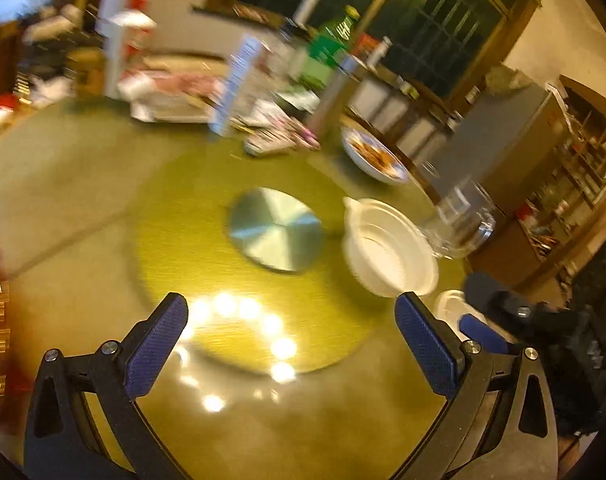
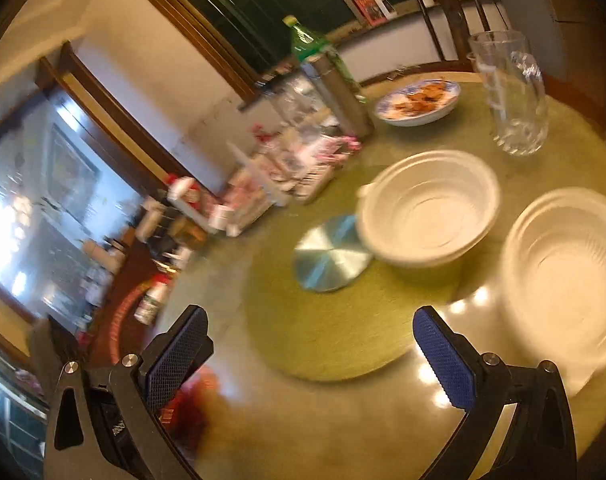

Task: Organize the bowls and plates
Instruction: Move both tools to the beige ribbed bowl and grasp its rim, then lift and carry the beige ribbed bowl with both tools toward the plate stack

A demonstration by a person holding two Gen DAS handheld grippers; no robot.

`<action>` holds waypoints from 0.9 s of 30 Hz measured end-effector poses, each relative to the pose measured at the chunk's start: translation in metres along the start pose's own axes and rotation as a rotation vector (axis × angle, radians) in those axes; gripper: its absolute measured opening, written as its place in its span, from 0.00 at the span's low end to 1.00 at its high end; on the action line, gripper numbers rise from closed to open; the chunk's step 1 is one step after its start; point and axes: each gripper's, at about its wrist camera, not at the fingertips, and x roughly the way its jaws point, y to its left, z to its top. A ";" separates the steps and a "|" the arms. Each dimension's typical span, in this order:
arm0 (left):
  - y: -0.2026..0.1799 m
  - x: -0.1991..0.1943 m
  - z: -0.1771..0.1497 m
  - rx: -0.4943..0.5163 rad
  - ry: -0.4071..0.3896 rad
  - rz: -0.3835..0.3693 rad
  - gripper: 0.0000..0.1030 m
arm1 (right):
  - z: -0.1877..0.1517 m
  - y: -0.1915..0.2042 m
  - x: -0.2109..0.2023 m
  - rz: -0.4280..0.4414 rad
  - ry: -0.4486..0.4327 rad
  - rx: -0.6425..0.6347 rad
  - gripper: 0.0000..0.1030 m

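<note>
Two empty white bowls stand on the round table. The farther bowl sits on the green turntable, beside its metal hub. The nearer bowl lies right of my right gripper, which hangs open and empty above the table. In the left wrist view only the nearer bowl's rim shows, behind my right-hand finger. My left gripper is open and empty over the turntable's near edge, left of both bowls. A blue-patterned plate with food sits farther back.
A tall clear glass stands just behind the bowls. A steel flask, a green bottle and boxes and packets crowd the far side. A red object lies near the front edge.
</note>
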 end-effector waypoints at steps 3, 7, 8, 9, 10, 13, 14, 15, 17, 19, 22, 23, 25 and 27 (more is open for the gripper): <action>-0.026 0.035 0.010 -0.008 0.056 0.009 1.00 | 0.029 -0.027 0.007 -0.091 0.033 0.028 0.98; -0.049 0.077 0.017 0.013 0.119 0.040 1.00 | 0.064 -0.059 0.024 -0.184 0.081 0.067 0.87; -0.052 0.085 0.018 0.006 0.133 0.046 0.99 | 0.072 -0.066 0.031 -0.208 0.100 0.074 0.82; -0.055 0.096 0.020 -0.002 0.148 0.055 0.97 | 0.078 -0.070 0.036 -0.221 0.116 0.077 0.80; -0.056 0.100 0.021 -0.006 0.157 0.057 0.95 | 0.083 -0.076 0.043 -0.234 0.134 0.084 0.77; -0.063 0.115 0.023 0.005 0.172 0.073 0.92 | 0.091 -0.091 0.059 -0.263 0.172 0.114 0.65; -0.065 0.118 0.023 0.005 0.172 0.078 0.88 | 0.092 -0.097 0.063 -0.266 0.183 0.122 0.58; -0.065 0.123 0.023 0.000 0.184 0.075 0.85 | 0.093 -0.100 0.067 -0.272 0.189 0.128 0.55; -0.066 0.129 0.024 -0.008 0.194 0.079 0.77 | 0.094 -0.104 0.076 -0.288 0.205 0.142 0.50; -0.070 0.136 0.023 0.025 0.192 0.109 0.60 | 0.094 -0.106 0.087 -0.304 0.223 0.147 0.43; -0.073 0.144 0.020 0.093 0.213 0.141 0.16 | 0.088 -0.108 0.097 -0.322 0.255 0.151 0.10; -0.072 0.140 0.019 0.111 0.203 0.146 0.16 | 0.086 -0.106 0.096 -0.311 0.246 0.152 0.10; -0.066 0.133 0.019 0.110 0.181 0.147 0.16 | 0.081 -0.098 0.086 -0.297 0.209 0.148 0.10; -0.058 0.121 0.018 0.106 0.145 0.153 0.15 | 0.073 -0.090 0.075 -0.259 0.165 0.162 0.09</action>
